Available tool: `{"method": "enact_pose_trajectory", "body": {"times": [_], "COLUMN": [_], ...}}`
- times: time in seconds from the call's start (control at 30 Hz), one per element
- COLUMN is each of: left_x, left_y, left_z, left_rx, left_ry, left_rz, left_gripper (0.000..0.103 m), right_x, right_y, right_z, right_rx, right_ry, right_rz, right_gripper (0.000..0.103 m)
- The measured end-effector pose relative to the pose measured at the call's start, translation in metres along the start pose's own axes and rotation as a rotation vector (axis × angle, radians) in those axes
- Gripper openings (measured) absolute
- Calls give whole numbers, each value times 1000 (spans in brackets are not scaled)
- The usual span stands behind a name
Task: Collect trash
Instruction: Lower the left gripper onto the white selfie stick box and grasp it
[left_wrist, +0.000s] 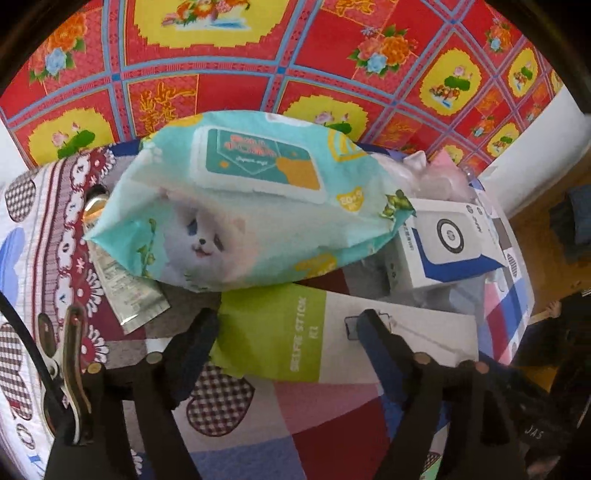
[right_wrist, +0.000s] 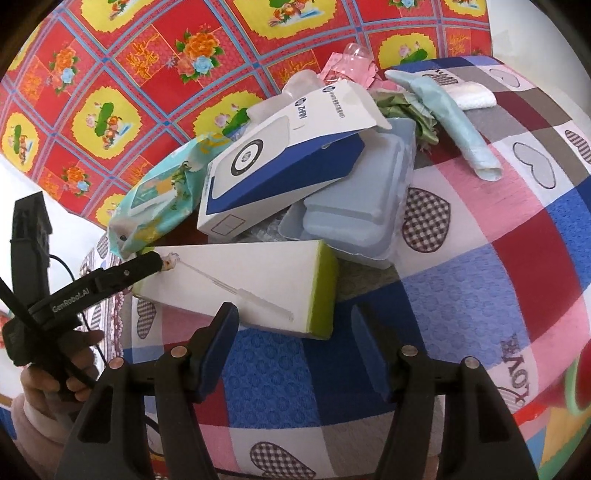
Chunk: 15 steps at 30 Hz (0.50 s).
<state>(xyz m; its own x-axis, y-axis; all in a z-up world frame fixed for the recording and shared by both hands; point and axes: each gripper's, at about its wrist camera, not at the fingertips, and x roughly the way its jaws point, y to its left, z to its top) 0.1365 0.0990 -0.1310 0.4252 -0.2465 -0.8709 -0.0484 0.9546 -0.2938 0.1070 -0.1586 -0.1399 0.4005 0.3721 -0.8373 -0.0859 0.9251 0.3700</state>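
A pile of trash lies on a patchwork-clothed table (right_wrist: 480, 258). A teal wet-wipes pack (left_wrist: 240, 206) with a cat picture lies just beyond my left gripper (left_wrist: 288, 332). That gripper is open, its fingers standing either side of the green end of a white selfie-stick box (left_wrist: 332, 332). In the right wrist view the same box (right_wrist: 251, 284) lies just ahead of my open right gripper (right_wrist: 295, 325), which holds nothing. A left gripper finger (right_wrist: 147, 264) touches the box's far left end. A white-and-blue box (right_wrist: 280, 173) leans on a pale blue plastic tray (right_wrist: 354, 214).
A silver sachet (left_wrist: 125, 288) lies left of the wipes pack. Pink wrappers (right_wrist: 351, 70), crumpled green paper (right_wrist: 421, 118), a folded light blue cloth (right_wrist: 454, 125) and a white tissue (right_wrist: 469, 96) lie at the far side. A red floral sheet (right_wrist: 110, 74) lies beyond the table. A hand (right_wrist: 48, 373) holds the left gripper.
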Motion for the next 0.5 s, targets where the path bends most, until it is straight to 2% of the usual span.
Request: {"method": "enact_pose_trajectory", "body": {"times": [0.17, 0.4, 0.5], "left_x": [8, 9, 13], "left_y": [20, 13, 4], "left_z": [0, -3, -6], "left_rx": [-116, -57, 28], "left_ry": [20, -5, -4], "left_rz": [-90, -91, -88], "left_gripper": [92, 97, 103], "right_x": [5, 14, 16], "right_y": [3, -1, -5], "right_z": [2, 4, 4], "right_rx": [6, 48, 59], "right_ry": [-3, 19, 24], "right_rz": [11, 37, 54], "right_gripper": [70, 79, 80]}}
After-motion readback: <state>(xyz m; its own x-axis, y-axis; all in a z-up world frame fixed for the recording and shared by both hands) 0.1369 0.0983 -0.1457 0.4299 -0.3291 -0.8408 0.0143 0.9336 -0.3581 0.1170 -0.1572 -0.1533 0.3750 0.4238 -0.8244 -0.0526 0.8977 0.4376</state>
